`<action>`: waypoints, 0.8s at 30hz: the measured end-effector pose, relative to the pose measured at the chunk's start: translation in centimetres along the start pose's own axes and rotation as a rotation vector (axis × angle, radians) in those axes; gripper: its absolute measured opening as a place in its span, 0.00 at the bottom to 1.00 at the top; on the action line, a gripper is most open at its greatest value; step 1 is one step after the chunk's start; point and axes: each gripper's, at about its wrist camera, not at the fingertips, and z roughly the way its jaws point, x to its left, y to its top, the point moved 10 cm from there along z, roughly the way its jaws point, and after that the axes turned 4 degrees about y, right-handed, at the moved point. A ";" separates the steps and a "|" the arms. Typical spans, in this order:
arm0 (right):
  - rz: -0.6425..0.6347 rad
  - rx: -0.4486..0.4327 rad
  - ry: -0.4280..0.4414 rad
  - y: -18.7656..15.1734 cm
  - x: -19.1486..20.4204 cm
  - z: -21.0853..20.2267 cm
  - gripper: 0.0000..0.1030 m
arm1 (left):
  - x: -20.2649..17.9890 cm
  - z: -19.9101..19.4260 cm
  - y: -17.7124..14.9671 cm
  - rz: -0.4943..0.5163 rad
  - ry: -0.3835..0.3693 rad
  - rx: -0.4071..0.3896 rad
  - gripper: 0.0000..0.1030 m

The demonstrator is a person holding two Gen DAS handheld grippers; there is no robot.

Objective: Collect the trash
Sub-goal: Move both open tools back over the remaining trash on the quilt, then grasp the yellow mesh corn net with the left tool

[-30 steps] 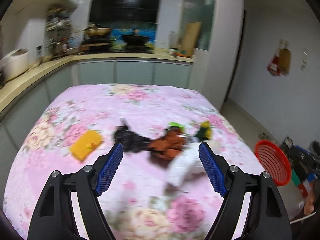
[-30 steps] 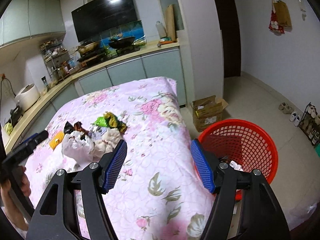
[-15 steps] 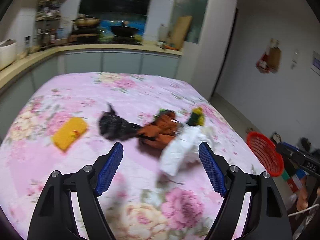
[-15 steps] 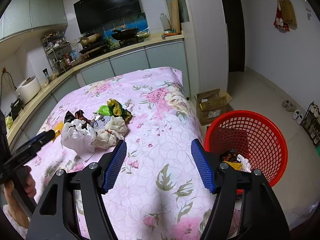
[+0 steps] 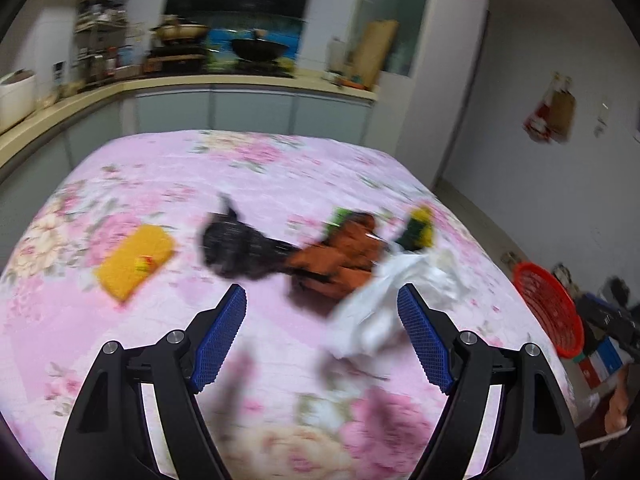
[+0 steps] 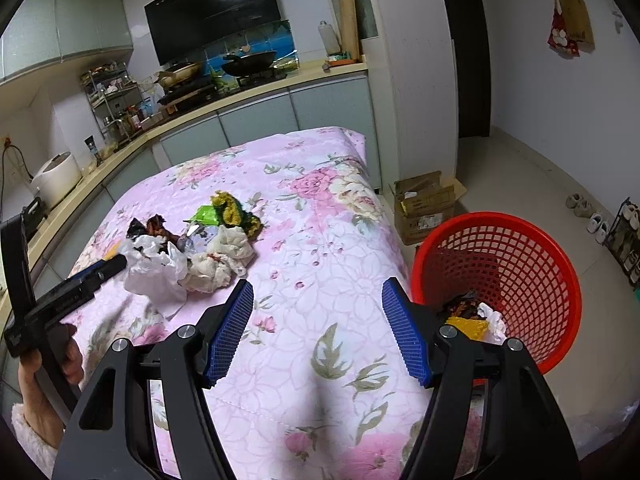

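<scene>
Trash lies in a heap on the pink floral cloth (image 5: pixel 280 168): a white plastic bag (image 5: pixel 384 300) (image 6: pixel 154 270), a brown wrapper (image 5: pixel 340 256), a black wrapper (image 5: pixel 236 246), a crumpled white tissue (image 6: pixel 222 256), a green and yellow wrapper (image 6: pixel 232 210), and a yellow packet (image 5: pixel 134 260) off to the left. My left gripper (image 5: pixel 322 336) is open just short of the heap, its right finger beside the white bag. My right gripper (image 6: pixel 318 332) is open over bare cloth, nothing between its fingers. The red mesh basket (image 6: pixel 520 248) on the floor holds some trash.
A kitchen counter (image 6: pixel 256 92) with a wok and pans runs behind the table. A cardboard box (image 6: pixel 424 204) sits on the floor by the table's far right corner, shoes along the right wall. A hand (image 6: pixel 48 364) holds the left gripper.
The left gripper has come lower and closer to the heap; the white bag now sits by its right finger. The right wrist view has tilted down a little, showing more of the basket.
</scene>
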 end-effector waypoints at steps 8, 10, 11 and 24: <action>-0.039 0.025 0.036 -0.5 2.8 1.2 0.63 | 9.8 1.0 2.0 -0.101 0.284 -0.017 0.73; -0.047 0.030 0.044 -0.7 3.4 1.4 0.63 | 11.5 1.7 1.7 -0.127 0.302 0.007 0.73; -0.049 0.031 0.049 -0.7 3.7 1.5 0.63 | 12.1 1.9 1.5 -0.136 0.309 0.016 0.73; -0.099 0.076 0.120 -1.6 8.9 3.8 0.63 | 14.1 6.2 1.0 -0.184 0.245 0.133 0.62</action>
